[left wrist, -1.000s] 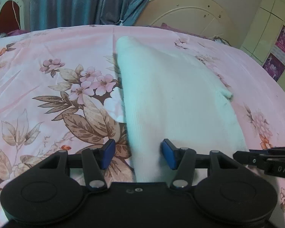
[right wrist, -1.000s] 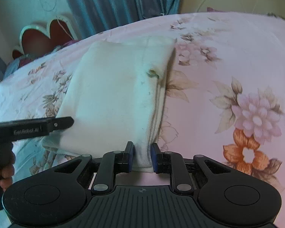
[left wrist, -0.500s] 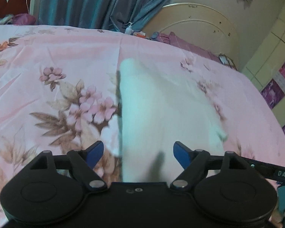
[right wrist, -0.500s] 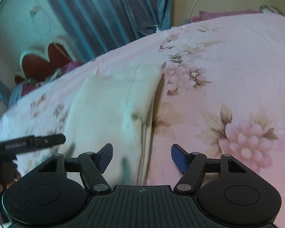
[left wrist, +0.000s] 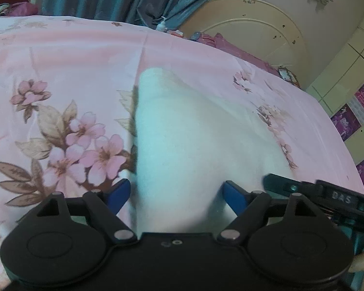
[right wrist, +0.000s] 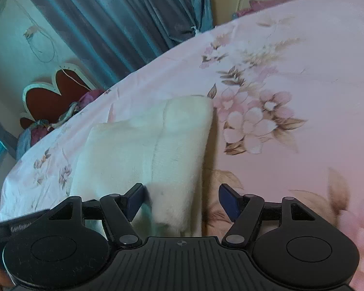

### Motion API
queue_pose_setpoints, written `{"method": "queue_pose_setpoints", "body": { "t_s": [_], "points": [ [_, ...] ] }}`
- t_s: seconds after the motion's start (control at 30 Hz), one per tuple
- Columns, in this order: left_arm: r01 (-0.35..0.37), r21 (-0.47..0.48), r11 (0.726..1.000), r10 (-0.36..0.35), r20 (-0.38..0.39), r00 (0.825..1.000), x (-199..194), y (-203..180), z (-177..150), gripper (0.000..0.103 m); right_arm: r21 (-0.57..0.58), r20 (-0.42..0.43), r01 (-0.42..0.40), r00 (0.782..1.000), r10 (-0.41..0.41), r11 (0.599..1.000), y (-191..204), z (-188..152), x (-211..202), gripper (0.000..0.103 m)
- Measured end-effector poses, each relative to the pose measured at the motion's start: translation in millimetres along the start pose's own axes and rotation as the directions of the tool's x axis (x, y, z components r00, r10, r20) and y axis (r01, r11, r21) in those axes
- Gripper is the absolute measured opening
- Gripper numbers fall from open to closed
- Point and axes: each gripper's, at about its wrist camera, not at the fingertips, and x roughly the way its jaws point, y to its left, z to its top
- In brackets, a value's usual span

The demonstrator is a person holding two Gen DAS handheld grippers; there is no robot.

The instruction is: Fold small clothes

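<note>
Left wrist view: left gripper (left wrist: 176, 192), blue pads wide apart, nothing pinched; jaws have just been opening. Near edge of the folded white knit garment (left wrist: 194, 140) lies between the pads w/o contact, its left side just beside the left pad. Garment flat on the pink floral bedsheet (left wrist: 60, 68). The right gripper's black body enters at lower right.

Right wrist view: right gripper (right wrist: 182, 202), jaws likewise just opened, pads clear of cloth. Garment's right folded edge (right wrist: 145, 150) runs between them, nearer the left pad. Beyond the sheet: blue-grey curtain (right wrist: 123, 14), red heart-shaped headboard w/ cream trim (right wrist: 55, 89). Frames slightly blurred.
</note>
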Motion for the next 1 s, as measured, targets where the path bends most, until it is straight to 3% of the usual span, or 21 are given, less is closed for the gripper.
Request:
{"method": "queue_pose_setpoints", "body": {
  "t_s": [0.13, 0.17, 0.2, 0.43, 0.77, 1.0],
  "points": [
    [0.017, -0.003, 1.000, -0.017, -0.003, 1.000, 4.1, -3.2, 2.3, 0.070, 0.003, -0.003, -0.031, 1.000, 0.031, 1.000, 3.4, 0.7, 7.8, 0.066],
    [0.016, -0.003, 1.000, -0.016, -0.001, 1.000, 3.3, -3.6, 2.2, 0.068, 0.002, -0.013, -0.039, 0.999, 0.039, 0.999, 4.8, 1.1, 8.9, 0.055],
    [0.017, -0.001, 1.000, -0.017, 0.003, 1.000, 1.4, -3.6, 1.6, 0.062, -0.003, -0.017, -0.043, 0.999, 0.043, 0.999, 5.8, 1.3, 8.7, 0.051],
    [-0.006, 0.069, 0.998, 0.003, 0.044, 0.999, -10.4, -16.8, 1.5, 0.040, 0.006, 0.008, -0.059, 0.998, 0.059, 0.998, 11.5, 3.7, 4.6, 0.033],
    [-0.005, 0.108, 0.994, -0.005, 0.096, 0.995, -40.7, -32.7, 4.6, 0.036, -0.017, 0.047, -0.107, 0.993, 0.108, 0.994, 31.8, 6.3, -20.7, 0.032],
    [-0.011, 0.100, 0.995, -0.004, 0.139, 0.990, -85.2, -19.4, 5.7, 0.036, -0.042, 0.054, -0.157, 0.986, 0.160, 0.987, 75.5, 2.5, -31.0, 0.032]
  ]
}}
